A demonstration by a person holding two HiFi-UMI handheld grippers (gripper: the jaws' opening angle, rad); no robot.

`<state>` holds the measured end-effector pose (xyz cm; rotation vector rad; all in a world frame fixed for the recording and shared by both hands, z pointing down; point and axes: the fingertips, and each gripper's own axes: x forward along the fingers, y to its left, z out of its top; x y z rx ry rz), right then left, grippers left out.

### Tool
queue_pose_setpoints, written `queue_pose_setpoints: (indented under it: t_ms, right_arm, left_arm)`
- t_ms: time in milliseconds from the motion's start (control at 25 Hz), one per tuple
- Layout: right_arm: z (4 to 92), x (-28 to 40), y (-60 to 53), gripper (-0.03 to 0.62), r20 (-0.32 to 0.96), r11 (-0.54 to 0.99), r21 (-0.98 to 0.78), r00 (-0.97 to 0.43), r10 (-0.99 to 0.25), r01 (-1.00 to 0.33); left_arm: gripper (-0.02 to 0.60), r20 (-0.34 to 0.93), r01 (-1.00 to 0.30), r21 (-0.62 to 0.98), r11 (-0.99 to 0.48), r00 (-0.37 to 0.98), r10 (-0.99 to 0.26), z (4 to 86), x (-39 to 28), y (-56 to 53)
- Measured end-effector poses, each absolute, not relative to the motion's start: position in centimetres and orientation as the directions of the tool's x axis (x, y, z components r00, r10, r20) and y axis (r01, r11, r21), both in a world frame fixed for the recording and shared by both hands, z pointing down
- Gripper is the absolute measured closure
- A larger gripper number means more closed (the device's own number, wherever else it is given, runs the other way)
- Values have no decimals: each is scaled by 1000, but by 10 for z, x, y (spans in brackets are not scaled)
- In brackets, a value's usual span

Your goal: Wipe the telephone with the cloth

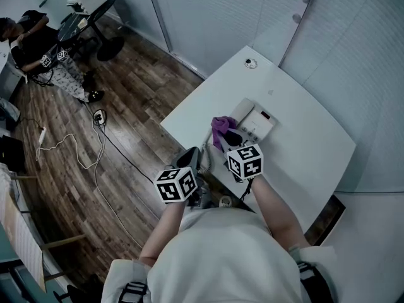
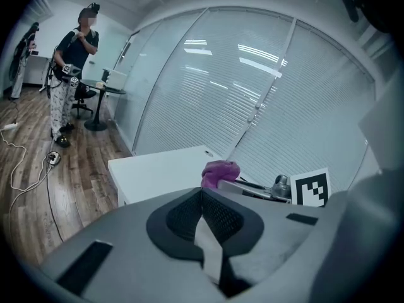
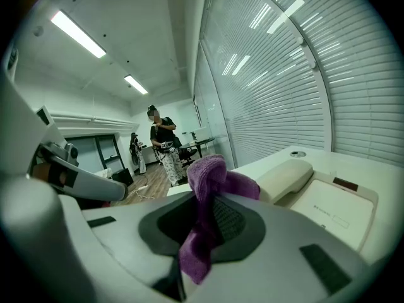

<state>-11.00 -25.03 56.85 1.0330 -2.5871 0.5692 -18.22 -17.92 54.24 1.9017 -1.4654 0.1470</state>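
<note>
A white desk telephone (image 1: 255,120) sits on the white table (image 1: 303,144), with its handset (image 3: 287,176) along the left side of its body (image 3: 334,210). My right gripper (image 3: 206,208) is shut on a purple cloth (image 3: 211,182), which bunches up above the jaws just short of the handset. In the head view the cloth (image 1: 222,126) lies against the phone's near left end, ahead of the right gripper (image 1: 228,137). My left gripper (image 2: 203,197) is shut with nothing in it and hangs off the table's near edge, left of the phone (image 2: 252,189). The left gripper (image 1: 190,158) shows below the cloth.
A small round fitting (image 1: 250,63) sits in the table's far corner. Blind-covered glass walls (image 1: 208,24) close in the table behind and to the right. Cables and a power strip (image 1: 98,117) trail over the wood floor. A person (image 1: 38,49) stands by a dark desk (image 1: 88,14) far left.
</note>
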Motion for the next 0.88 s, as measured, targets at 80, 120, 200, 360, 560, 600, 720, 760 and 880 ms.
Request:
queue_pose_setpoints:
  t_ms: [80,120,200,360,560,600,720,760,880]
  right_arm:
    - [571,-110,-249,526,413,665,-251,-699,-584,-703]
    - [571,-110,-249,526,414,665,-252,-700,-582,-703]
    - [571,-111,-248,526,415,668,-256,-703,-577,-699]
    - [573,-115,-241,526,421,675,-261,-710,-564,-690]
    - [578,-116,-238,526,415,665,-291,-717,-561,-688]
    - [579,-117,-237,526,416,665,-292,-717,-559,-687]
    - [579,-118,-235,526,423,670,-288,-719,-551,-684]
    - [579,-117,-234,526,425,671,-289,-720,-549,-683]
    - [572,-115,-231,526,415,666,-302,-723,-553,-682]
  left_arm:
    - [560,496,-882,462,-94,345,-797,543,-182,-179]
    - [560,496,-883,461,-94,344,-797,542,-181,-179]
    - [560,496,-884,458,-93,340,-799,540,-182,-180]
    - [560,494,-887,452,-93,336,-802,536,-183,-178]
    - [560,487,-888,447,-102,338,-805,536,-182,-176]
    - [560,488,-889,445,-102,337,-806,537,-183,-176]
    - [560,490,-893,438,-105,335,-805,539,-182,-177]
    - [560,490,-893,436,-108,336,-805,539,-181,-178]
    - [560,487,-893,432,-122,346,-802,536,-177,-180]
